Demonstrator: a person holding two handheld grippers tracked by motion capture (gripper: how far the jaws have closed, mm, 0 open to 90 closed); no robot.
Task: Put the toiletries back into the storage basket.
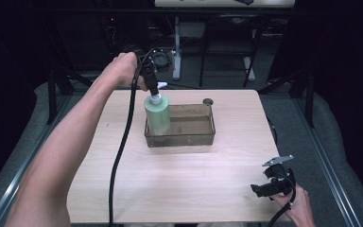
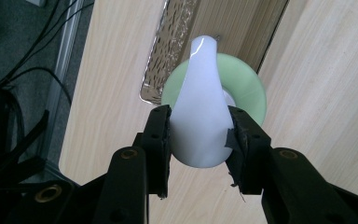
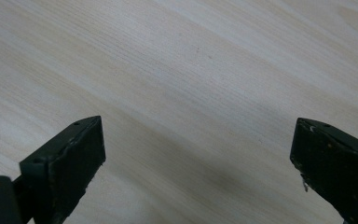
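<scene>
A pale green pump bottle (image 1: 157, 115) with a white pump head (image 2: 200, 107) stands upright at the left end of a clear plastic tray (image 1: 203, 137) on the table. My left gripper (image 1: 152, 84) comes down from above and is shut on the white pump head; in the left gripper view the green bottle shoulder (image 2: 251, 91) shows beneath it. My right gripper (image 1: 270, 185) rests low near the table's front right corner, its jaws wide apart over bare wood (image 3: 191, 93) with nothing between them.
A small dark round object (image 1: 208, 101) lies on the table just behind the tray's right end. The light wooden table (image 1: 179, 184) has dark floor and table legs beyond its far edge. A black cable (image 1: 118, 161) trails from the left gripper across the table's left side.
</scene>
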